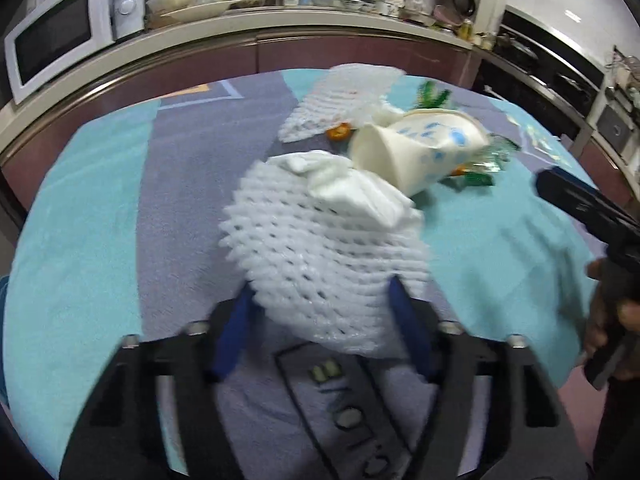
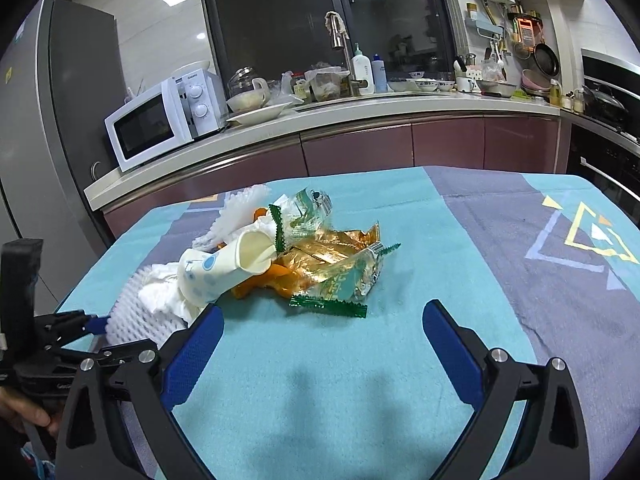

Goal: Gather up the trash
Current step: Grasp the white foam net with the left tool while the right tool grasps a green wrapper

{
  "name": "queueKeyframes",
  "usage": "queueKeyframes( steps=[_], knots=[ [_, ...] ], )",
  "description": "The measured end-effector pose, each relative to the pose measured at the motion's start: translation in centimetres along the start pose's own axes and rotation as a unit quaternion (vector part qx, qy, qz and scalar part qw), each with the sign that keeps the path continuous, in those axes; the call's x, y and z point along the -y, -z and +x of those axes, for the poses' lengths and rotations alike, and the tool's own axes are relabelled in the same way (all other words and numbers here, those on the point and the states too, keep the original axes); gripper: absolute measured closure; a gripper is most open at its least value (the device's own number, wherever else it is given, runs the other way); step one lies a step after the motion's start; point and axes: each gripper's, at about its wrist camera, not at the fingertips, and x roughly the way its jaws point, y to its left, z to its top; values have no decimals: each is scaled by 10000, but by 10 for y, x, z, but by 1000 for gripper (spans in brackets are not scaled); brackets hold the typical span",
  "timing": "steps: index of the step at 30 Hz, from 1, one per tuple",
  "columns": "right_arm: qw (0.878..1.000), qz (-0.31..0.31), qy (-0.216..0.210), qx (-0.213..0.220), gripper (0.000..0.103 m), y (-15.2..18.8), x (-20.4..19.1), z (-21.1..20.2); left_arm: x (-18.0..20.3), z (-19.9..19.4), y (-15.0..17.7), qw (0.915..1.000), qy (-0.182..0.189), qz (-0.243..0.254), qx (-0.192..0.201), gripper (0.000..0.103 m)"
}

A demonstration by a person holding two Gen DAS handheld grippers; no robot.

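Left jaws: in the left wrist view the left gripper (image 1: 320, 312) had its blue jaws one on each side of the foam fruit net (image 1: 320, 248), pads against its near end; I took it as clamped, though blur left the bite unclear.
Foam net: white, lacy, lying on the teal-and-grey cloth of the surface (image 1: 88, 240); it looked very light and squashy, so a pinch across the body would compress it rather than slip.
Tissue: a crumpled white tissue (image 1: 352, 192) sat on the net's far end, loose, likely to fall off if lifted.
Paper cup: the tipped paper cup (image 1: 416, 152) lay just beyond, touching the tissue; thin-walled, best taken across the rim or wall, gently.
Second net: another foam sheet (image 1: 340, 100) lay farther back.
Right jaws: in the right wrist view the right gripper (image 2: 322, 356) stood wide apart over bare cloth, holding nothing.
Wrappers: crinkly gold and green snack wrappers (image 2: 340, 264) lay ahead, beside the cup (image 2: 224, 268); slick, flat, weightless, easiest caught at a raised edge.
Peel: orange peel (image 2: 264, 280) under them, soft.
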Motion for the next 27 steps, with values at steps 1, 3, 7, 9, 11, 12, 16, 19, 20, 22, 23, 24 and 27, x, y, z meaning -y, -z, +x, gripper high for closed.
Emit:
queueKeyframes(
  steps=[1,3,7,9,11,12,16,19,20,22,23,24,27],
  knots=[
    [10000,-3,-12,-9,7,-1,0,1,2,-1,0,10000,44,5,4,54],
    [10000,-11,-23,-5,7,-2,-1,2,3,-2,1,9998,185,-76,10,69],
    [10000,-14,-70,-29,7,-5,0,5,3,-10,5,9983,489,-304,11,89],
    [9999,-64,-58,-63,7,-7,0,7,4,-16,11,9982,495,-341,27,91],
    [9999,-121,15,-116,7,-10,0,11,1,-23,16,9974,564,-438,47,91],
    [9998,-134,48,-169,7,-12,1,15,0,-26,18,9973,571,-452,51,92],
    [9986,65,-78,-513,7,-22,12,33,-5,-41,26,9962,638,-579,146,92],
    [9985,46,66,-541,10,-31,19,40,-9,-52,32,9951,696,-661,255,92],
    [9979,95,60,-634,14,-34,22,45,-11,-55,34,9947,715,-685,273,92],
    [9971,178,-6,-744,29,-36,26,52,-12,-60,37,9943,717,-721,326,92],
    [9965,214,-53,-806,32,-35,27,55,-14,-61,38,9941,729,-728,341,92],
    [9961,225,-57,-846,36,-35,28,57,-15,-63,38,9938,753,-724,373,92],
    [9956,234,-55,-910,51,-31,27,61,-17,-69,41,9936,780,-690,437,92]
  ],
)
